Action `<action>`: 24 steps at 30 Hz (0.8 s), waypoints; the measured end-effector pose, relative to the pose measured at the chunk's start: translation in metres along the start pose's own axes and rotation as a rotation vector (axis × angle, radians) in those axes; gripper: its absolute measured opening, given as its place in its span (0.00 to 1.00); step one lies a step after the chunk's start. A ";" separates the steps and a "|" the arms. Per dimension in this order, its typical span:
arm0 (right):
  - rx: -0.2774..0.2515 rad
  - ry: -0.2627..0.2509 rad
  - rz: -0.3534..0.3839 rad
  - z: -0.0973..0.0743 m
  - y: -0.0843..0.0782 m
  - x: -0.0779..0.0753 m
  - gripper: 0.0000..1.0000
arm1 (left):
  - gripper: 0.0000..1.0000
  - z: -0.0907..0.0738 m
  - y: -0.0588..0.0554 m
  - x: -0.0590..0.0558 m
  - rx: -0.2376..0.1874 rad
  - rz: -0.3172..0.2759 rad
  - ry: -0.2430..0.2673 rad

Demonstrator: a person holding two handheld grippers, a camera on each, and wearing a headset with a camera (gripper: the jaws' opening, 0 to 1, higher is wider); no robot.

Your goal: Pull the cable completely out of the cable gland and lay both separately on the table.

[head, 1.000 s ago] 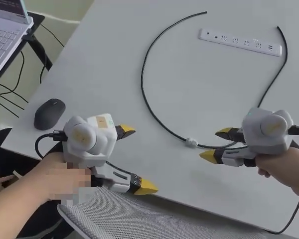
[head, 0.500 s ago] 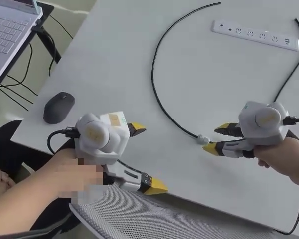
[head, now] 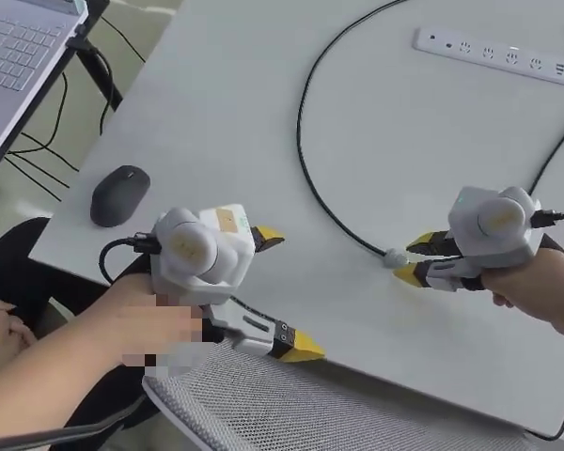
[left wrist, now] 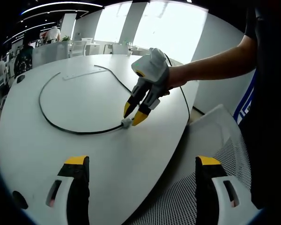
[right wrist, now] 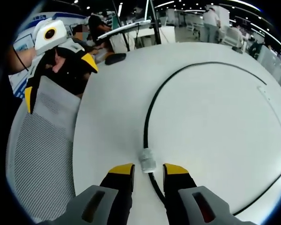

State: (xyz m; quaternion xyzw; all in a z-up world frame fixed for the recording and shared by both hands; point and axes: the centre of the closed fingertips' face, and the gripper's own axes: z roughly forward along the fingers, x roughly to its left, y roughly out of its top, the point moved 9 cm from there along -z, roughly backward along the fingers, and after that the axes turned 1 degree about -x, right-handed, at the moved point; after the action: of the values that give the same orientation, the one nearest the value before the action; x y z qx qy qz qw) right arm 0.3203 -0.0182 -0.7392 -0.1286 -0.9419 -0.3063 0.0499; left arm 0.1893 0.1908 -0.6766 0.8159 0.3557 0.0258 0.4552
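Lying close to the worktop's (head: 216, 113) near edge: cable gland (head: 392, 256), threaded on the black cable (head: 300, 150) looping toward the far edge. Bracketing the gland, jaws narrowly apart, clamping nothing: right gripper (head: 415, 260). Hanging off the near edge, jaws wide, empty: left gripper (head: 287, 292). Risking dragging the whole cable along if pulling the gland with nothing anchoring the cable.

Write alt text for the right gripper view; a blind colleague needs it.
The right gripper, jaws open, straddles a black cable at its white cable gland on a white table. Upper left, the left gripper hangs open over a mesh chair.
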 end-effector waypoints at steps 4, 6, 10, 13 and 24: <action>0.009 0.007 -0.010 0.001 0.000 0.000 0.17 | 0.94 0.001 -0.002 0.002 0.005 0.005 0.001; 0.013 0.012 -0.016 0.002 0.000 0.000 0.14 | 0.93 0.001 -0.003 0.002 0.015 0.020 0.003; 0.019 0.017 -0.029 0.003 0.001 0.001 0.10 | 0.93 0.002 -0.004 0.004 0.016 0.016 0.004; 0.023 0.019 -0.026 0.004 0.001 0.001 0.08 | 0.93 0.002 -0.005 0.004 0.019 0.021 0.005; 0.031 0.028 -0.046 -0.003 0.000 0.007 0.07 | 0.91 0.004 0.000 0.003 0.015 0.026 0.008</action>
State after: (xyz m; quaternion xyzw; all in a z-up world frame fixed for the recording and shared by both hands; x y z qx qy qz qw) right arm 0.3139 -0.0180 -0.7357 -0.1018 -0.9485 -0.2944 0.0580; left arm 0.1934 0.1897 -0.6799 0.8237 0.3473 0.0323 0.4470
